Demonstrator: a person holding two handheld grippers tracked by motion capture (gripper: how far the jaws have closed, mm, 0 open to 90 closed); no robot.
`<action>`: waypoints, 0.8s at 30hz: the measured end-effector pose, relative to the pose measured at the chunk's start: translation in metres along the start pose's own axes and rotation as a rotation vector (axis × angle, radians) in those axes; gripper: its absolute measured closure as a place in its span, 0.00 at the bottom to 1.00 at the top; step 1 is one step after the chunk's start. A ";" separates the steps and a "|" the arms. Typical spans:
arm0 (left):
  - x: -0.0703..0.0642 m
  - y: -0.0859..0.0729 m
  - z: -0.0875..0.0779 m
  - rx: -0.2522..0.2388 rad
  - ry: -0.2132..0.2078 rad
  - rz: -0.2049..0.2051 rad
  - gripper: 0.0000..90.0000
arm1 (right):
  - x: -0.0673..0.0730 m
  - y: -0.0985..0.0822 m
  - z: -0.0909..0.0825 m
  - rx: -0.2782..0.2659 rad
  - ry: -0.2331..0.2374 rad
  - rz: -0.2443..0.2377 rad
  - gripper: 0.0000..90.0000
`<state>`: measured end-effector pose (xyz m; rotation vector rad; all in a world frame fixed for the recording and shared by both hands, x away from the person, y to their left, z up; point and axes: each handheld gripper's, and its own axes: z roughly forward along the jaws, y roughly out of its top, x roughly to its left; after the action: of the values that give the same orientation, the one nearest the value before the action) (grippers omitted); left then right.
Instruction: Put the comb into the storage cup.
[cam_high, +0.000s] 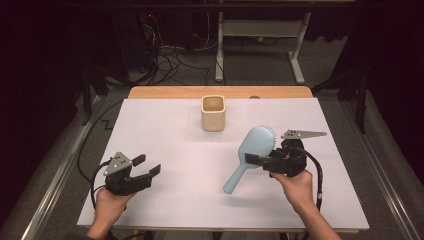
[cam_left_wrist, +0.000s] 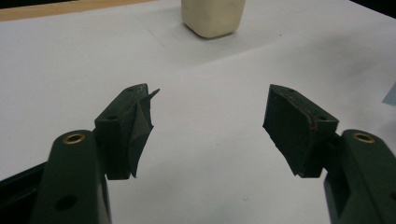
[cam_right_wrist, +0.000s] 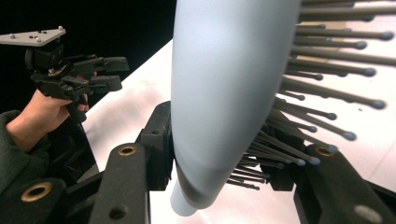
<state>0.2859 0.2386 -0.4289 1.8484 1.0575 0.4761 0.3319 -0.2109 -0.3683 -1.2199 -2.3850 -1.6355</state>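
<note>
The right claw (cam_high: 256, 160), at the right of the high view, is clamped on a light blue paddle hairbrush (cam_high: 252, 150). Its jaws pinch the brush at the lower part of the head, where it narrows toward the handle: one jaw on the smooth back, the other in among the bristles, as the right gripper view shows (cam_right_wrist: 219, 93). Gripped there, the handle hangs free toward the lower left of the high view and the brush is lifted off the white worktop (cam_high: 190, 150), its shadow falling beside it. That hold looks chosen to leave the handle end free, probably so it can go first into the cream square cup (cam_high: 213, 113), which stands upright and alone near the upper middle of the worktop, well apart from both claws.

The left claw (cam_high: 148, 165) sits at the lower left of the high view, jaws spread wide with nothing between them. In the left gripper view its pads (cam_left_wrist: 289, 126) frame bare worktop, with the cup (cam_left_wrist: 214, 17) ahead at the top edge.
</note>
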 end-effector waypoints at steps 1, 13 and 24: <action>0.001 -0.001 0.000 -0.002 0.006 0.000 0.37 | -0.001 0.000 -0.001 -0.001 -0.005 -0.001 0.60; 0.009 -0.015 0.005 -0.021 0.050 -0.026 0.38 | -0.006 0.006 -0.009 0.004 -0.049 -0.002 0.60; 0.018 -0.028 0.008 -0.003 0.075 -0.069 0.38 | -0.013 0.013 -0.022 -0.046 -0.072 0.012 0.60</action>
<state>0.2882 0.2547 -0.4585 1.7972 1.1659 0.5098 0.3399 -0.2339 -0.3534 -1.3203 -2.3886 -1.6807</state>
